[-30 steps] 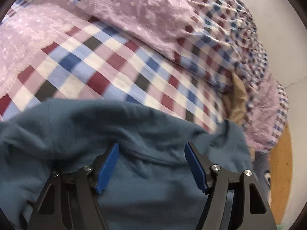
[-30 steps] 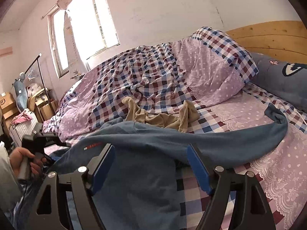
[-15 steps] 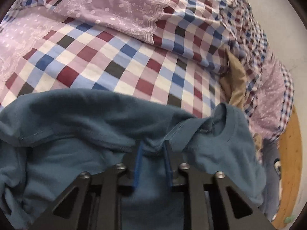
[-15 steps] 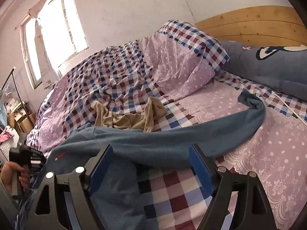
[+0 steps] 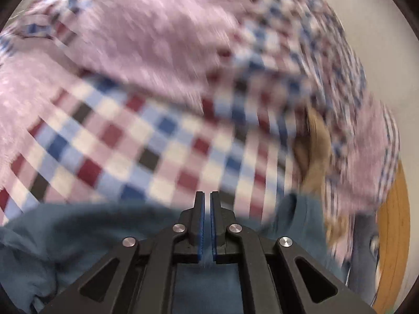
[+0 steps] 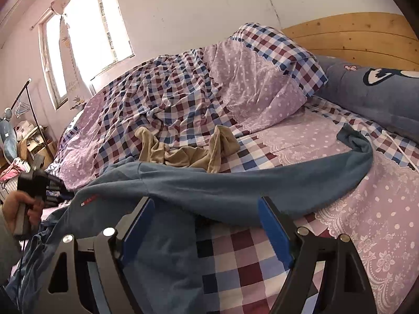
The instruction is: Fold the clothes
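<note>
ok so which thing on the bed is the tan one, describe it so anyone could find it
Start at the wooden headboard and follow the checked quilt heaped against the wall down to its near edge. There a crumpled tan garment lies on the sheet, just beyond the long blue shirt. It is the only plain beige piece; everything around it is checked, lilac or blue.

The left wrist view looks steeply down, close over the checked bedding, blurred. The right wrist view looks low and nearly level across the bed toward the headboard and window. Both share the blue garment and tan cloth.
</note>
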A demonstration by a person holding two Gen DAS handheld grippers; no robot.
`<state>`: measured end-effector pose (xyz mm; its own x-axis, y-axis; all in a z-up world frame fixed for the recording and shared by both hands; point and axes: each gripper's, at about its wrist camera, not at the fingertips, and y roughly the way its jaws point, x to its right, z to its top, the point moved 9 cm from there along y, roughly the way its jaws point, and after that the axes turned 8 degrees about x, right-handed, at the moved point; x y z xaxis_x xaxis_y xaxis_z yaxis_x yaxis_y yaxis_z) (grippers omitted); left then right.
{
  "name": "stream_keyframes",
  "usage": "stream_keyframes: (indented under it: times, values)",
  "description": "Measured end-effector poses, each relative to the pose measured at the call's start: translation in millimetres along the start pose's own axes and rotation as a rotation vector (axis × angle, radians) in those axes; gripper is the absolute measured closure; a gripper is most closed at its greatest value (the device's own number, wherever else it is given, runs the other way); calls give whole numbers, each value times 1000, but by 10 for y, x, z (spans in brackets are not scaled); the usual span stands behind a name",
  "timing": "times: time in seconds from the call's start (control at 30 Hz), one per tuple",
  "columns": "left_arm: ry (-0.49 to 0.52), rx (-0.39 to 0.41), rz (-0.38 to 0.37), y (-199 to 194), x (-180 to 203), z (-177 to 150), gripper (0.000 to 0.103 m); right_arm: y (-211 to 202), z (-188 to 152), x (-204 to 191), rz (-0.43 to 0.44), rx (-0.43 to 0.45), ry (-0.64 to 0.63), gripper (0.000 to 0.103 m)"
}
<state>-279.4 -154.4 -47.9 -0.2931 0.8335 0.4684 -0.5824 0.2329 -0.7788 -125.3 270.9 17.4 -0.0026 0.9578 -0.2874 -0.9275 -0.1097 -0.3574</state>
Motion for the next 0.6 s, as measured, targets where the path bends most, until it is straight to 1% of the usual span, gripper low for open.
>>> stream_keyframes:
  times: [0.07, 0.1, 0.17, 0.2, 0.27, 0.33, 0.4, 0.43, 0.57, 0.6]
  values:
    - [37, -17, -32, -68, 52, -182, 95, -14, 7, 2, 2, 3, -2, 19]
    - [49, -21, -48, -98, 87, -254, 90, -20, 15, -1, 3, 5, -4, 19]
    - [67, -30, -70, -153, 138, -388, 89, -23, 18, -14, 7, 5, -7, 19]
    - [86, -51, -70, -156, 169, -490, 89, -24, 16, -21, 8, 5, -11, 19]
    - [148, -105, -40, -145, 205, -720, 89, -22, 7, -32, 10, 2, -18, 19]
    - [260, -140, 17, -120, 229, -930, 89, -14, -8, -37, 9, -2, -20, 19]
    - [375, -118, 73, -153, 251, -1036, 89, -6, -19, -36, 9, -7, -19, 19]
    - [402, -100, 88, -176, 256, -1037, 89, -3, -24, -35, 9, -10, -19, 19]
    - [455, -19, 125, -276, 261, -952, 89, 0, -31, -37, 8, -12, -19, 19]
    - [484, 24, 148, -311, 265, -878, 89, 1, -31, -39, 7, -12, -20, 19]
